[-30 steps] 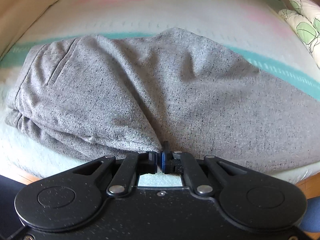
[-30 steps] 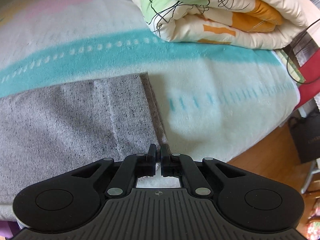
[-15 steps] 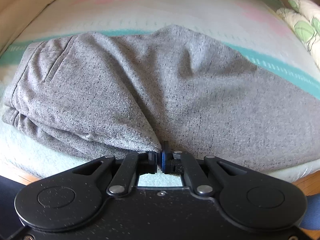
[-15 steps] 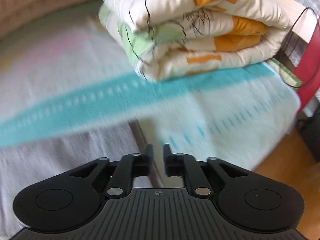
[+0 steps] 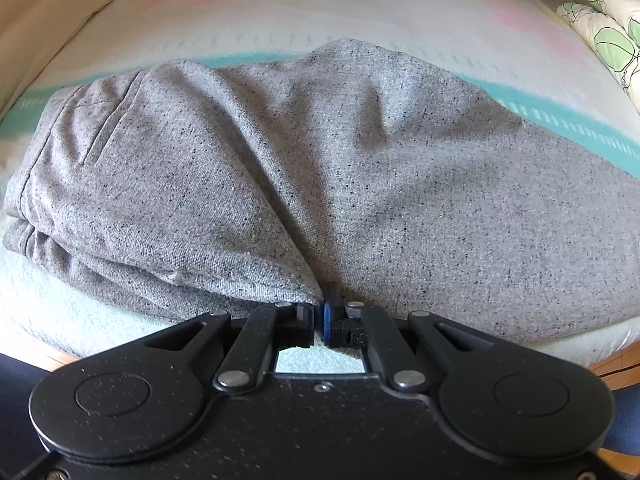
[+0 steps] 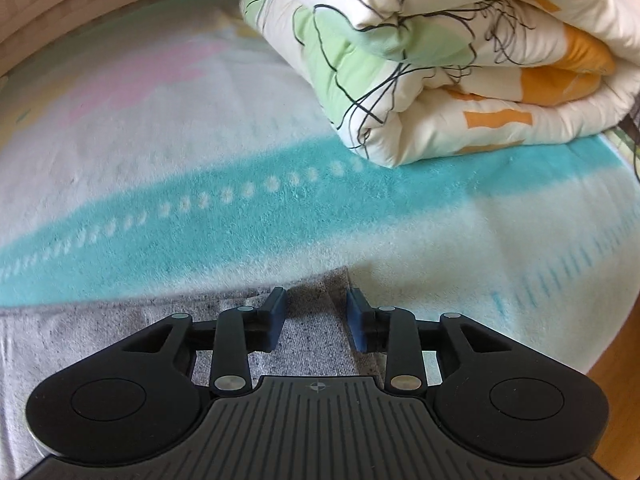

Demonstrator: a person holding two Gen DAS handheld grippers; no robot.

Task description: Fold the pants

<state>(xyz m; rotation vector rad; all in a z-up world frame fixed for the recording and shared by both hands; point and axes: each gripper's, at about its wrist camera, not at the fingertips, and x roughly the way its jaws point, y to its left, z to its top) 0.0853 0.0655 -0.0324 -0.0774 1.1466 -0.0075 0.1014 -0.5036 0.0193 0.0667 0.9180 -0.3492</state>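
Note:
Grey speckled pants [image 5: 360, 168] lie bunched across the bed, waistband to the left, one layer folded over another. My left gripper [image 5: 321, 308] is shut on a pinch of the pants at their near edge, where a crease runs up the cloth. In the right wrist view the leg end of the pants [image 6: 100, 320] lies flat, its corner just ahead of the fingers. My right gripper [image 6: 316, 308] hovers over that hem with its jaws opening. Cloth shows beneath the gap, but the pads do not press on it.
A pale blanket with a teal stripe [image 6: 240, 208] covers the bed. A folded flowered quilt [image 6: 460, 60] sits at the far right, its edge also in the left wrist view [image 5: 608, 32]. Wooden floor [image 6: 624, 360] shows past the bed's right edge. A beige cushion [image 5: 48, 20] lines the far left.
My right gripper has opened, let go of the leg hem and tipped up towards the quilt. The left gripper keeps its pinch and has not moved.

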